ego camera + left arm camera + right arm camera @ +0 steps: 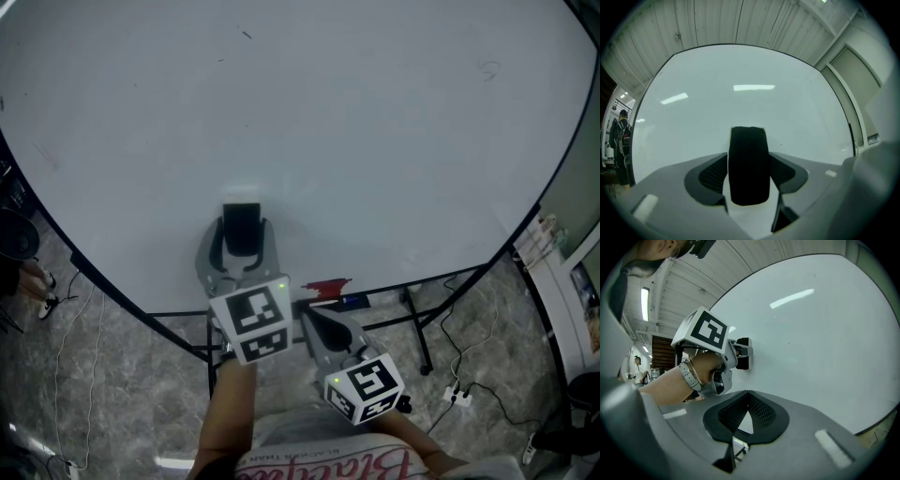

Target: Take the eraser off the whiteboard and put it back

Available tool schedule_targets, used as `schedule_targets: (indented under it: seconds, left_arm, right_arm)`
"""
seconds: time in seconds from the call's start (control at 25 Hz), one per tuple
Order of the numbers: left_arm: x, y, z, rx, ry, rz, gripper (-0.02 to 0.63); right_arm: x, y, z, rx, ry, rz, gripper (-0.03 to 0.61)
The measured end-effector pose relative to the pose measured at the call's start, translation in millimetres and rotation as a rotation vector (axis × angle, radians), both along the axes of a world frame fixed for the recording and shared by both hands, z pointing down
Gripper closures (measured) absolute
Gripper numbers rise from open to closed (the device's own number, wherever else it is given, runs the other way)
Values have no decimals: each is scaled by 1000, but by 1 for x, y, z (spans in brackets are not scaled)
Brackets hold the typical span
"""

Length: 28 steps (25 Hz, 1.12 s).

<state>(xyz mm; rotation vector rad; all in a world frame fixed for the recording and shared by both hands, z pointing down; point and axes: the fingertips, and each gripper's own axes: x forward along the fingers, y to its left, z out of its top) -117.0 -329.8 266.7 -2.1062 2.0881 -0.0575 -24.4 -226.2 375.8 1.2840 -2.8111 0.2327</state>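
The head view looks steeply down from above the person at the large white whiteboard (375, 122), which fills the upper frame. The left gripper view faces the board squarely from close by, with the black oblong eraser (749, 164) at lower centre. The right gripper view stands farther back and looks across the same board, with the left gripper (745, 352) at centre left.

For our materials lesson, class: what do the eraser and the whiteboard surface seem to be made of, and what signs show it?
The eraser: black, matte, finely fuzzy face, so probably felt or dense foam; the look cannot settle which. The whiteboard: smooth, glossy white coated panel, since it mirrors ceiling lights as bright streaks; core material not visible.
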Motion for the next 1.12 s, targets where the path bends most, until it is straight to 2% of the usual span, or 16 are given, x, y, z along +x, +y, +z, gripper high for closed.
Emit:
schedule_targets:
  seconds: [0.24,0.4,0.68,0.84,1.12]
  left_arm:
    - [-9,-2,2,-15,-5,-46,270]
    - [-8,5,2,-4,4,-36,256]
    - [5,28,10,7,53,43,258]
    - [7,44,18,10,92,72,295]
    - [10,59,46,-46,118,111,453]
  right_arm:
    - [1,2,0,-1,4,-9,577]
    - [2,2,1,-3,7,-13,577]
    - [1,3,3,-7,16,-29,577]
    - [0,2,3,-3,13,-33,577]
    - [-3,1,2,2,11,-40,577]
